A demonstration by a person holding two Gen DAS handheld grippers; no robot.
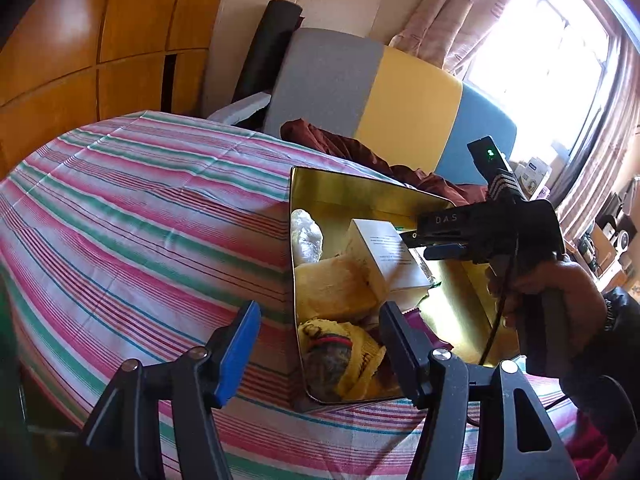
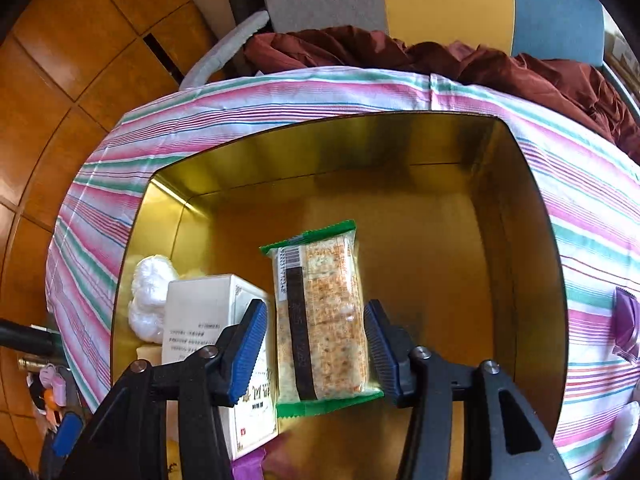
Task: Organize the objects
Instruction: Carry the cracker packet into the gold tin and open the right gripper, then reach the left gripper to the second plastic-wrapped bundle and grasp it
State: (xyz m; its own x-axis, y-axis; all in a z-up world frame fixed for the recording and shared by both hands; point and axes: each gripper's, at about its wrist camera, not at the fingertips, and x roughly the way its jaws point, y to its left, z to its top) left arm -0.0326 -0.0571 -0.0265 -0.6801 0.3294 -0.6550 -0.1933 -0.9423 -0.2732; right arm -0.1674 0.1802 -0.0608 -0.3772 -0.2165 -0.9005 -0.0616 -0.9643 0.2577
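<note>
A gold tin (image 2: 320, 120) stands open on the striped cloth. A green-edged cracker packet (image 2: 320, 320) lies flat on its floor between the pads of my right gripper (image 2: 314, 346), which is open with a small gap at the left pad. Beside the packet stands a white box (image 2: 200, 320), with a white plastic wad (image 2: 150, 300) behind it. In the left wrist view the right gripper (image 1: 424, 238) reaches into the tin (image 1: 352, 188) from the right. My left gripper (image 1: 318, 354) hangs open over the tin's near left corner, above a yellow knitted item (image 1: 340, 352) and a yellow block (image 1: 332, 288).
A purple packet (image 2: 626, 328) and a white item (image 2: 620, 436) lie on the cloth right of the tin. Crumpled maroon fabric (image 2: 400, 48) and a grey, yellow and blue cushion (image 1: 400, 112) sit behind. Wooden cupboard doors (image 1: 80, 40) stand at left. A hand (image 1: 560, 292) holds the right gripper.
</note>
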